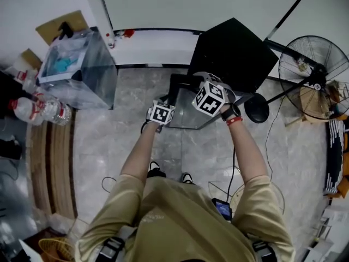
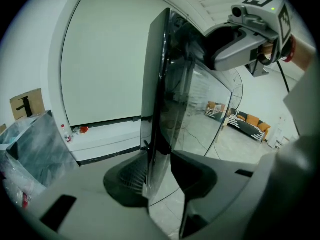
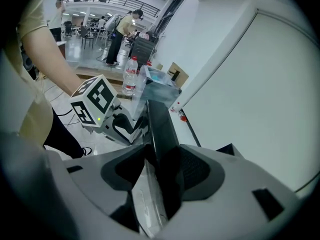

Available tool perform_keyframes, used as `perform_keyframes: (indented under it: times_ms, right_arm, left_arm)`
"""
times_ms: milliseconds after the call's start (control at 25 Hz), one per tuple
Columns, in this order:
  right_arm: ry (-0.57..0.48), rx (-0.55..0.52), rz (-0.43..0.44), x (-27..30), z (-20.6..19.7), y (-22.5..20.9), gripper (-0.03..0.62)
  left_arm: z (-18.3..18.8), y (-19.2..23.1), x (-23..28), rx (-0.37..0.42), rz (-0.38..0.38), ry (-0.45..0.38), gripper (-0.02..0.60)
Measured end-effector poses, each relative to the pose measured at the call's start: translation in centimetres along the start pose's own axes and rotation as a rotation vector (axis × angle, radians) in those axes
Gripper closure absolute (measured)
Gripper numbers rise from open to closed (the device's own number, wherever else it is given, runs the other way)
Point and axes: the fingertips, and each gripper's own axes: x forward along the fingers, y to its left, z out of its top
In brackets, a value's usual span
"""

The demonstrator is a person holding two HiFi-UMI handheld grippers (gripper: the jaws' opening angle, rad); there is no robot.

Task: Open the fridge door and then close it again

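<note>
Fridge door (image 1: 188, 116) stands swung out from the black fridge (image 1: 234, 51) in the head view. In its own view, the left gripper (image 2: 159, 176) has its fingers pinching the door's edge, likely to steer the swing. In its view, the right gripper (image 3: 160, 179) clamps its fingers on the same edge.

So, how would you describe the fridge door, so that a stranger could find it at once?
Find the black fridge against the white wall, ahead of the person. Its door stands swung out toward them, with the left gripper and the right gripper clamped on its edge. Unlike the fridge's opaque black body, it is a glass pane in a dark frame.
</note>
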Motion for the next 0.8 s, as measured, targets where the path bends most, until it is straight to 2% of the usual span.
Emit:
perform_keyframes:
  times_ms: [440,800]
  right_arm:
    - [-0.035,-0.062,0.037,-1.7,-0.1,3.1,0.368]
    - [-0.056,-0.113,0.051,-3.2,-0.4,5.3,0.364]
  left_arm:
    - [-2.5,-2.3,-2.8,-0.056,0.06,0.004,0.437]
    - [-4.2,-4.2,-4.4,-0.067,0.119,0.005,0.443]
